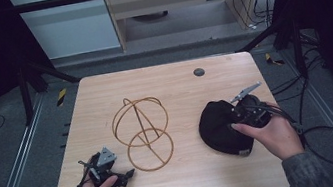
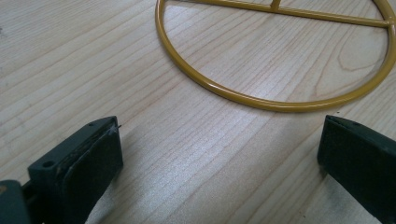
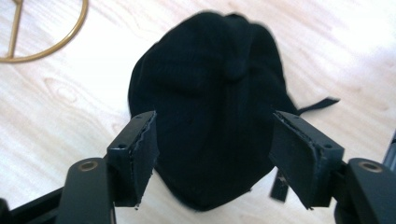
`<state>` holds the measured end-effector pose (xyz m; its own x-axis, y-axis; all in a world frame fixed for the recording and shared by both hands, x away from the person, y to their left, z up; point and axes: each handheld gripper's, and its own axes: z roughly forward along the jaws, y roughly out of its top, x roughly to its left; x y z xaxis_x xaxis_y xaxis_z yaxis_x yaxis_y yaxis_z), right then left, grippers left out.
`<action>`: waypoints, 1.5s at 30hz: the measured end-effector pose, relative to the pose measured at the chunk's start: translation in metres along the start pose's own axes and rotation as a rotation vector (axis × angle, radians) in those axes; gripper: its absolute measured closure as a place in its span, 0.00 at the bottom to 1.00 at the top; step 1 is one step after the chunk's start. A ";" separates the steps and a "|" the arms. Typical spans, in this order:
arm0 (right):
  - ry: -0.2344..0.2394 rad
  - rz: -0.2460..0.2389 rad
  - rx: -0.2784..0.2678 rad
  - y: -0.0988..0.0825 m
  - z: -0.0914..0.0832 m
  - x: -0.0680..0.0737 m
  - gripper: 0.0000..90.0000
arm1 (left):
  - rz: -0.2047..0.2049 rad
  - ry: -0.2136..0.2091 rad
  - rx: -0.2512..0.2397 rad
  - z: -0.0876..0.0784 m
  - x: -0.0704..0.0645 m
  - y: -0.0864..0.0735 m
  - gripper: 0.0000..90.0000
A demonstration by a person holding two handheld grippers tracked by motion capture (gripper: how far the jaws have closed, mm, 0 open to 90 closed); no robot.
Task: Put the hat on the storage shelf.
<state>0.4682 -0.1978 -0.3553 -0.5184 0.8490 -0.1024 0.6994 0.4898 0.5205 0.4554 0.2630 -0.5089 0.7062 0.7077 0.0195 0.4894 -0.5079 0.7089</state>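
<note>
Near the desk's (image 1: 171, 72) right edge lies the black cap (image 1: 217, 126), no readable label on it; the right gripper (image 3: 212, 154) hangs over it, claw spread, cap between the pads, unpinched. Left gripper (image 2: 219, 158) rests spread by the front-left corner, beside the gold wire stand (image 1: 143, 132).

bare tabletop (image 1: 178, 84) behind, wire stand (image 1: 143, 132) mid-table between both tools

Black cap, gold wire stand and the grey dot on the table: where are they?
Black cap (image 1: 217, 126), high view, on its crown.
Gold wire stand (image 1: 151, 150), high view, on its base ring's crossbar.
Grey dot (image 1: 198, 72), high view, on its middle.
</note>
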 end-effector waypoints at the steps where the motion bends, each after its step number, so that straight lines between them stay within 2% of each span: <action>1: 0.001 -0.006 0.001 0.004 0.000 -0.001 0.37 | 0.000 -0.001 0.000 0.000 0.000 0.000 0.00; 5: 0.019 -0.034 0.006 0.021 0.010 -0.006 0.40 | 0.001 -0.002 0.000 0.000 0.000 0.000 0.00; 7: 0.039 -0.020 0.009 0.028 0.015 -0.010 0.40 | 0.001 -0.002 0.000 0.000 0.000 0.000 0.00; 11: 0.027 -0.044 0.042 0.036 0.029 -0.013 0.40 | 0.001 -0.003 0.000 0.000 0.000 0.000 0.00; 15: 0.022 -0.033 0.072 0.042 0.042 -0.015 0.42 | 0.001 -0.003 0.000 0.000 -0.001 0.000 0.00; 19: 0.024 -0.047 0.115 0.043 0.053 -0.013 0.46 | 0.001 -0.003 -0.001 0.000 -0.001 0.000 0.00; 23: -0.003 -0.057 0.142 0.044 0.059 -0.013 0.51 | 0.004 -0.004 0.000 0.000 -0.001 0.000 0.00; 26: 0.016 -0.054 0.150 0.046 0.062 -0.015 0.61 | 0.006 -0.005 0.000 0.000 -0.001 0.000 0.00; 34: 0.015 -0.078 0.165 0.043 0.064 -0.018 0.81 | 0.006 -0.005 0.000 0.000 -0.001 0.000 0.00; 39: 0.045 -0.077 0.152 0.039 0.059 -0.021 0.84 | 0.005 -0.005 0.000 0.000 -0.001 0.000 0.00; 42: 0.072 -0.059 0.120 0.037 0.048 -0.023 0.84 | 0.006 -0.005 0.000 0.000 -0.001 0.000 0.00; 45: 0.078 -0.062 0.084 0.035 0.032 -0.022 0.84 | 0.006 -0.005 0.000 0.000 -0.001 0.000 0.00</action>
<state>0.5197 -0.1927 -0.3617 -0.5963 0.8003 -0.0638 0.7021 0.5583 0.4420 0.4545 0.2626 -0.5089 0.7115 0.7024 0.0200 0.4853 -0.5118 0.7089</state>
